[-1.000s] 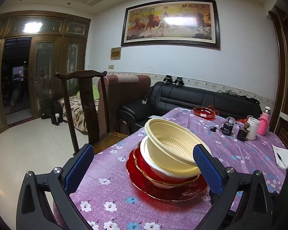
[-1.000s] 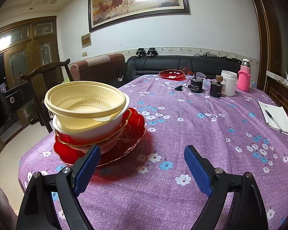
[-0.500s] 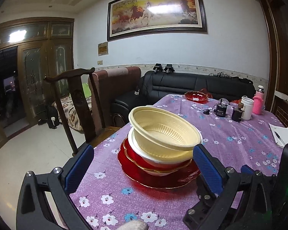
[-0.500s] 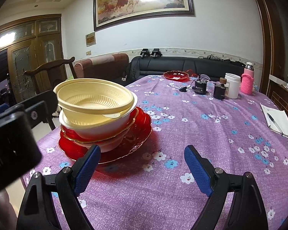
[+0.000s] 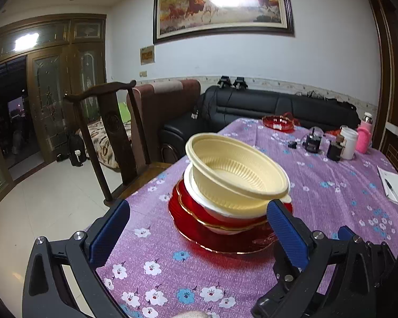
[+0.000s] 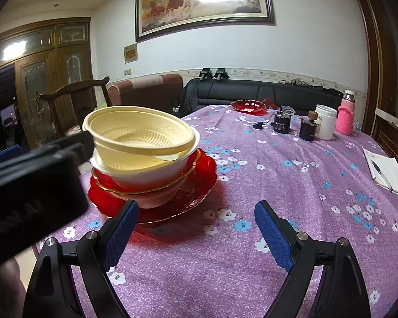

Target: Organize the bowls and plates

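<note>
Near the table's left corner sits the stack I'm after — a cream bowl (image 5: 236, 169) tilted on a white bowl (image 5: 215, 201), those on a gold-rimmed red bowl (image 6: 146, 189), and all of it on a wide red plate (image 5: 220, 235) on the purple flowered cloth (image 6: 291, 198).

My left gripper (image 5: 199, 235) is spread wide, holding nothing, and the stack lies dead ahead between its blue pads; the right-hand pad (image 5: 286, 230) looks close to the cream bowl's rim, though I can't say for sure whether it touches.

My right gripper (image 6: 196, 228) is likewise parted and empty, with the stack up and to its left, off its line. Its left pad (image 6: 122, 228) overlaps the plate's edge in the view.

So the left is the nearer and better lined up. The cream bowl leans toward the right gripper's side — I judge its raised rim the easiest bite. A second red dish (image 6: 248, 105) sits well apart at the far end.
</note>
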Motion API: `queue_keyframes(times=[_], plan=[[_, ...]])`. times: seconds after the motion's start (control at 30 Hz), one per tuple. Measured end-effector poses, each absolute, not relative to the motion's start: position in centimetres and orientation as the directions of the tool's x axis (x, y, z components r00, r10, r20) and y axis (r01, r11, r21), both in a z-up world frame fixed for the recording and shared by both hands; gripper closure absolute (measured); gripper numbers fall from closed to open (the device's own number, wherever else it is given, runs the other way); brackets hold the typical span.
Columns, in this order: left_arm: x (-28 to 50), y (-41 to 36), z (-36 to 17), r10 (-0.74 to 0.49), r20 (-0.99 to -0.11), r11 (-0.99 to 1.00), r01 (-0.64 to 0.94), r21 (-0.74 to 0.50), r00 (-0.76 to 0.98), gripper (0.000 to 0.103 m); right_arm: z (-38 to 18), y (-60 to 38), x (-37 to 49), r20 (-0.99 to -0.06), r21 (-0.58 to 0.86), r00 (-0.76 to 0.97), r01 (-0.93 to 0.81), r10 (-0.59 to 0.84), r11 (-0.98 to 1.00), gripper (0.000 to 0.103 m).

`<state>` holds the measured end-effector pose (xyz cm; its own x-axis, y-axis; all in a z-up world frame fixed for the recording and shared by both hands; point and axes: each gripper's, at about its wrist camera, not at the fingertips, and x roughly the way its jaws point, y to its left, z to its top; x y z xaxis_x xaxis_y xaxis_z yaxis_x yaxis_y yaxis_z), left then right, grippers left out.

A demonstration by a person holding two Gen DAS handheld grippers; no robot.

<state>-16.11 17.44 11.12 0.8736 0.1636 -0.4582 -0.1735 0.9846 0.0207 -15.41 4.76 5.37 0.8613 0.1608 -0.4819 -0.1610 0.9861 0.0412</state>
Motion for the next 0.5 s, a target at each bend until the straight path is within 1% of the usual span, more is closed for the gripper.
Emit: queue_keyframes(times=[0.27,0.5], plan=[[-15.3,18.1,10.4,0.141,-0.519,0.986,-0.164,0.001,0.843,0.0,5.1,5.5,-15.4,-0.495,0.033,0.853,-0.175,0.169,0.984,0.011],[-14.9,18.4,10.1,0.121,-0.549,0.987,-0.157,-0.019,0.827,0.0,5.0,6.0,-15.5,-0.498,0.02,0.849,-0.191,0.175,0.981,0.011]])
